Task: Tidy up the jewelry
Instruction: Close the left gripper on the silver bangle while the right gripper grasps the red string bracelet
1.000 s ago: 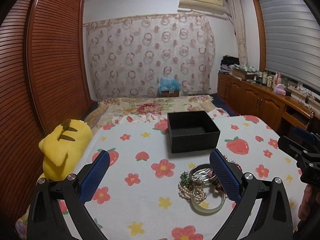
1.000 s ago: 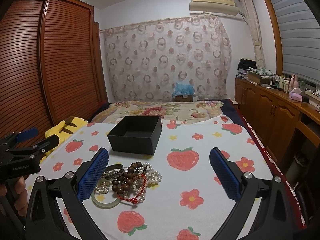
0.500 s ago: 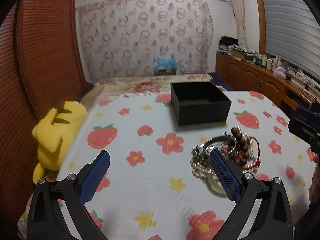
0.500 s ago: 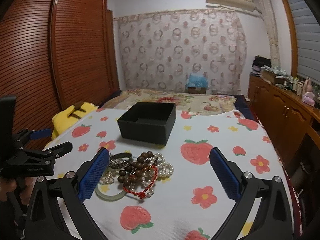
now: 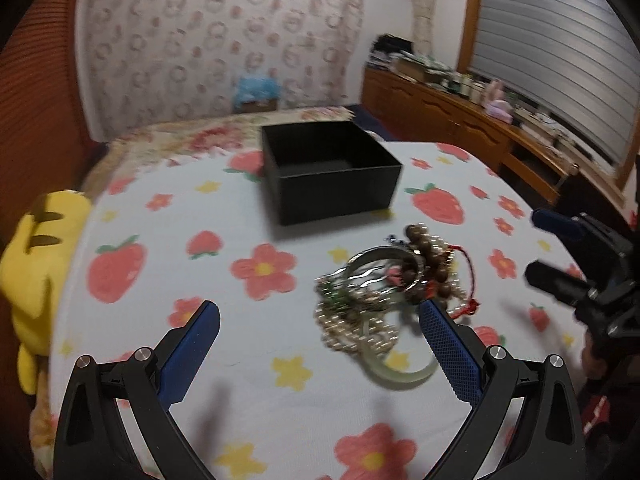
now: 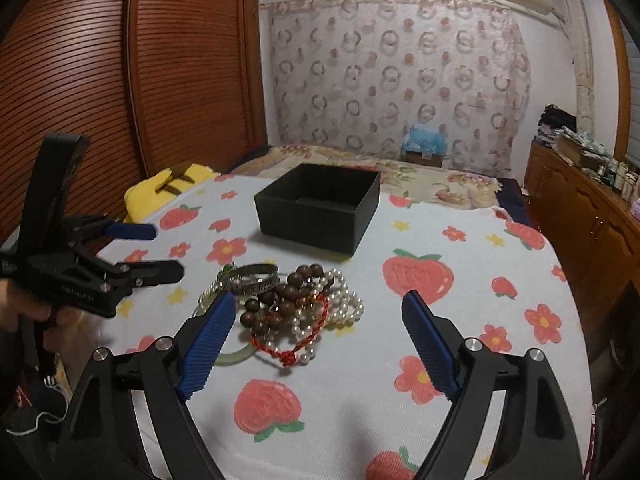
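A tangled jewelry pile point(image 5: 384, 300) point(image 6: 288, 304) lies on the strawberry-print bedspread point(image 6: 420, 276). It holds a brown wooden bead bracelet point(image 6: 280, 296), white pearls point(image 6: 344, 300), a red string bracelet point(image 6: 296, 344), a silver bangle point(image 6: 252, 276) and a pale green bangle point(image 5: 400, 376). Behind it stands an open, empty black box point(image 5: 332, 176) point(image 6: 320, 208). My left gripper point(image 5: 318, 306) point(image 6: 160, 250) hangs open just short of the pile. My right gripper point(image 6: 319, 296) point(image 5: 548, 248) is wide apart with its jaws closing; the pile lies ahead between its fingers, untouched.
A yellow plush toy point(image 5: 36, 264) point(image 6: 172, 188) lies at the bed's left edge beside a slatted wooden wardrobe point(image 6: 120, 80). A low wooden cabinet point(image 6: 592, 220) with clutter on top runs along the right wall. A hand point(image 6: 24, 312) holds the left gripper.
Both grippers have tilted down and come closer to the jewelry pile. The right gripper's fingers have narrowed a little. The pile and box have not moved.
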